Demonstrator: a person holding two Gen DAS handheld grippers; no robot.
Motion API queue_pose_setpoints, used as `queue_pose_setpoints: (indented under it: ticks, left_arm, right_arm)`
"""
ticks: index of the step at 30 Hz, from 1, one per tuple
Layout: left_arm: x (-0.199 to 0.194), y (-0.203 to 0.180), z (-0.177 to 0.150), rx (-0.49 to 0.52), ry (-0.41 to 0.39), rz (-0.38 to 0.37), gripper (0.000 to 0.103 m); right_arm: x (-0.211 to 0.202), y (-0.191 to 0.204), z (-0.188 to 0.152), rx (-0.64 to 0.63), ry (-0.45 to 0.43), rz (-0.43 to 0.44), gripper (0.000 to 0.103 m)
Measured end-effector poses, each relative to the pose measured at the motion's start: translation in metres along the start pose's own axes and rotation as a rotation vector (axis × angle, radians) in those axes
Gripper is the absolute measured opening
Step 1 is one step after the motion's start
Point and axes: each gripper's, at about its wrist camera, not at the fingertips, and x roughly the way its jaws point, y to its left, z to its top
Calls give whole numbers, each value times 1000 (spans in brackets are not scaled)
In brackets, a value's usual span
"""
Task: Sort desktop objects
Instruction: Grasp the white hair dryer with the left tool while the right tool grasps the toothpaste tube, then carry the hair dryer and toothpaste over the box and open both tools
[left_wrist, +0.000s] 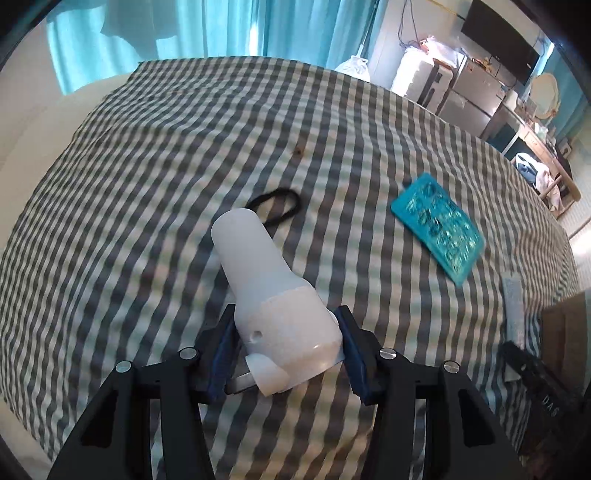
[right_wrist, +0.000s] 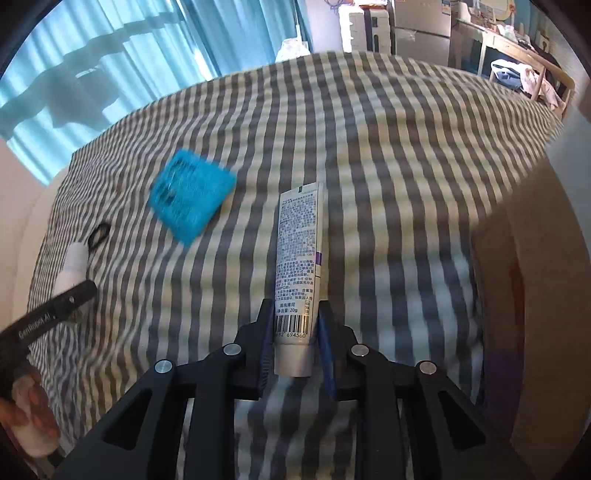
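Note:
My left gripper (left_wrist: 286, 332) is shut on a white plastic device with a plug (left_wrist: 273, 295), held over the striped cloth; the device also shows in the right wrist view (right_wrist: 74, 264) with the left gripper (right_wrist: 79, 295). My right gripper (right_wrist: 293, 325) is shut on a white tube with printed text and a barcode (right_wrist: 299, 258), pointing away from me. A teal blister pack (left_wrist: 437, 229) lies flat on the cloth to the right of the left gripper; it also shows in the right wrist view (right_wrist: 190, 194). A black hair band (left_wrist: 275, 206) lies beyond the device.
A cardboard box (right_wrist: 524, 295) stands at the right edge of the striped cloth (left_wrist: 147, 184). The right gripper's black body (left_wrist: 535, 376) and the tube (left_wrist: 513, 302) show at the right of the left wrist view. Curtains and furniture stand behind.

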Motion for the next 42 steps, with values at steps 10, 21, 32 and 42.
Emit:
queue_pose_setpoints:
  ticks: [10, 21, 32, 42]
  left_arm:
    - [-50, 8, -35, 15, -20, -47, 53]
    - [-16, 19, -48, -11, 66, -7, 54]
    - [1, 20, -40, 36, 56, -10, 46]
    - [-61, 7, -39, 99, -17, -53, 46]
  right_arm:
    - [-48, 16, -48, -20, 10, 46, 22]
    - [-26, 15, -64, 1, 81, 69, 22]
    - [-8, 16, -53, -43, 34, 51, 24]
    - [-66, 33, -41, -55, -101, 85, 24]
